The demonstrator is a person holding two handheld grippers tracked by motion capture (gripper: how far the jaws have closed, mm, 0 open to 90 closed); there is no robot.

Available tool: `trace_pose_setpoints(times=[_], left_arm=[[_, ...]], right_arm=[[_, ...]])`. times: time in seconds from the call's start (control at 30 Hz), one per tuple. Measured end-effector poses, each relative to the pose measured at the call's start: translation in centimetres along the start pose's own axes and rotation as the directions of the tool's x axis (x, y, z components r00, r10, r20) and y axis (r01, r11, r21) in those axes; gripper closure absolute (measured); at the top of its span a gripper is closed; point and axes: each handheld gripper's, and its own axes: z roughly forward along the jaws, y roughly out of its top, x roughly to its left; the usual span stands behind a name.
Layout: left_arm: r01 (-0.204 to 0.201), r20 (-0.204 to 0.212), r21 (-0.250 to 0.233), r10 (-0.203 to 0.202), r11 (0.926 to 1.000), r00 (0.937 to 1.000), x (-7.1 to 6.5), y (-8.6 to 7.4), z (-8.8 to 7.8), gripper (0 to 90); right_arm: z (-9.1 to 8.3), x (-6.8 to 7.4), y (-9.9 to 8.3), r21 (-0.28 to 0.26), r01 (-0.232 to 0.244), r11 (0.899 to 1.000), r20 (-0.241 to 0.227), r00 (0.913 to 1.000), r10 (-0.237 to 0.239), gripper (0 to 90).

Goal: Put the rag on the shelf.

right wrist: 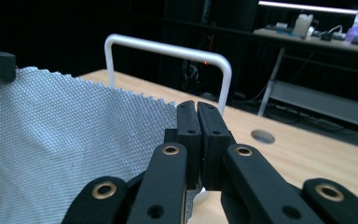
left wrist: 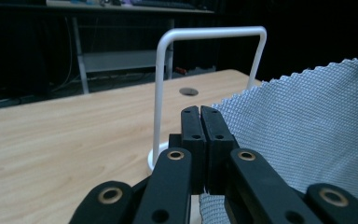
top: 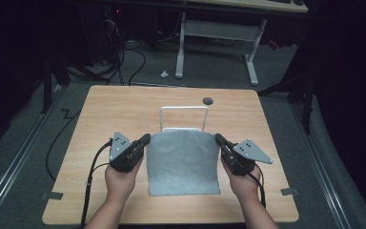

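My left gripper (top: 146, 139) has its jaws pressed together on the far left corner of the grey cloth (top: 183, 162); my right gripper (top: 218, 138) is clamped the same way on the far right corner. The cloth hangs stretched between them, its near edge on the wooden table (top: 100, 114); the white wire rack (top: 184, 109) stands just behind it.
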Motion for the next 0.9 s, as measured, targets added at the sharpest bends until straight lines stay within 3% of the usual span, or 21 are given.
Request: trace_pose_setpoints(times=[0.33,0.57,0.9], left_arm=[[-0.045,-0.027,-0.050,0.043,0.9978,0.9987,0.1,3.4,0.3,89.1],[-0.055,-0.045,-0.074,0.052,0.9957,0.9976,0.4,5.3,0.7,89.2],[-0.100,-0.092,-0.100,0.091,0.9900,0.9916,0.9,8.0,1.6,89.3]], right_arm=[[0.3,-0.6,2.6,-0.048,0.003,0.999,0.041,0.9992,-0.001,89.7],[0.4,-1.4,4.7,-0.069,0.000,0.998,0.069,0.9976,0.004,89.9],[1.1,-1.7,6.6,-0.090,0.029,0.996,0.094,0.9954,-0.020,89.9]])
